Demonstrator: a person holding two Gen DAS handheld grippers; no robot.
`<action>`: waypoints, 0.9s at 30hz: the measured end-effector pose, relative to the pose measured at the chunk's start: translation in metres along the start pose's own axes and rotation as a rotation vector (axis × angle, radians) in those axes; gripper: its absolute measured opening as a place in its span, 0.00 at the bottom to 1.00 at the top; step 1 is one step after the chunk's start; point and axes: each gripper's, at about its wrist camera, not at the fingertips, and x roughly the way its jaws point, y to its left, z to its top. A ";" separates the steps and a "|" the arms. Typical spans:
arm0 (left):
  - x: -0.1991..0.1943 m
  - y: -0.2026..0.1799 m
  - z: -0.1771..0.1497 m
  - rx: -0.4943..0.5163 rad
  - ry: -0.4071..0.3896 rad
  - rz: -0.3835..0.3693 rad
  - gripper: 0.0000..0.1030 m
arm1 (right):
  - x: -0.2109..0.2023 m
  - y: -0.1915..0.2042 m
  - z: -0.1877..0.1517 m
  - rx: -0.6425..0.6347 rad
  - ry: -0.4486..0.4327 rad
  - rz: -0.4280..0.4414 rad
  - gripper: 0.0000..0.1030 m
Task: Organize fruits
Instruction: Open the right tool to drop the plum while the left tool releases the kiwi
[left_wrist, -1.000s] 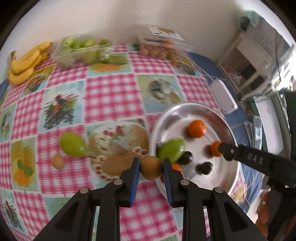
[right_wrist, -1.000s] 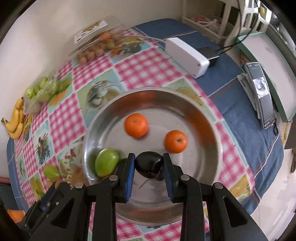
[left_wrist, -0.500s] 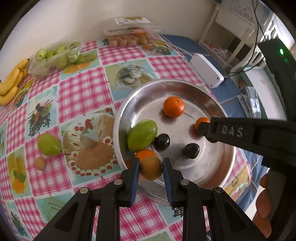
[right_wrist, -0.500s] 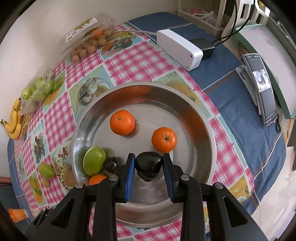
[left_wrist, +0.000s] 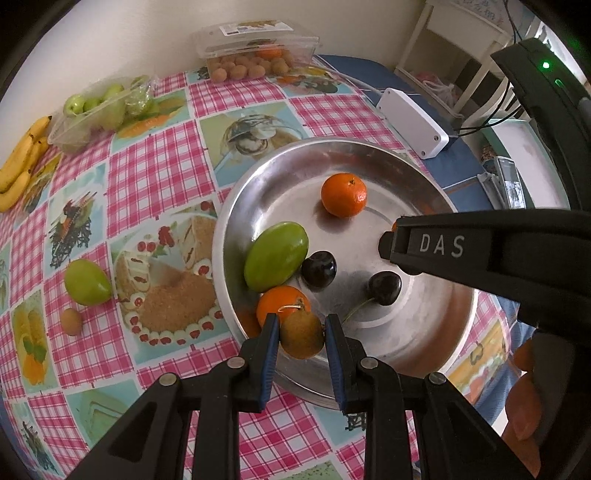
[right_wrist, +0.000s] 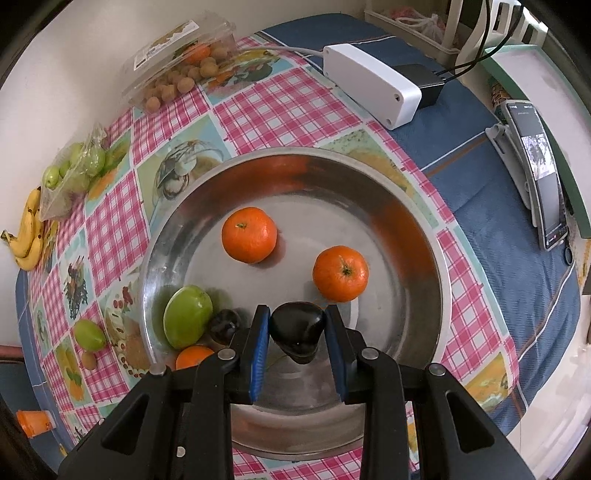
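Observation:
My left gripper (left_wrist: 301, 334) is shut on a small brown fruit (left_wrist: 301, 339), held over the near rim of the steel bowl (left_wrist: 288, 162). In the bowl lie a green fruit (left_wrist: 276, 255), two oranges (left_wrist: 343, 194) (left_wrist: 282, 304) and two dark cherries (left_wrist: 318, 268) (left_wrist: 384, 287). My right gripper (right_wrist: 297, 330) is shut on a dark cherry (right_wrist: 297, 326) low over the bowl (right_wrist: 295, 166), near an orange (right_wrist: 340, 273), another orange (right_wrist: 249, 240) and the green fruit (right_wrist: 187, 316). The right gripper's arm (left_wrist: 480, 251) crosses the left wrist view.
On the checked tablecloth, a green fruit (left_wrist: 87, 282) and a small brown fruit (left_wrist: 71, 321) lie left of the bowl. Bananas (left_wrist: 22, 158), a tub of green fruit (left_wrist: 96, 110) and a clear box of brown fruit (left_wrist: 255, 48) line the wall. A white box (right_wrist: 371, 85) and phone (right_wrist: 541, 177) sit at right.
My left gripper has carried the brown fruit right and forward, from the cloth to over the bowl's near rim. My right gripper has pulled back a little with the cherry.

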 end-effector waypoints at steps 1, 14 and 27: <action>0.000 0.000 0.000 0.000 0.000 -0.001 0.26 | 0.000 0.000 0.000 -0.001 0.001 0.002 0.31; 0.002 0.001 -0.001 -0.010 0.018 0.001 0.34 | -0.001 0.001 0.002 -0.011 -0.011 0.041 0.31; -0.005 0.017 0.003 -0.063 0.001 0.009 0.58 | -0.006 0.001 0.002 -0.025 -0.027 0.056 0.46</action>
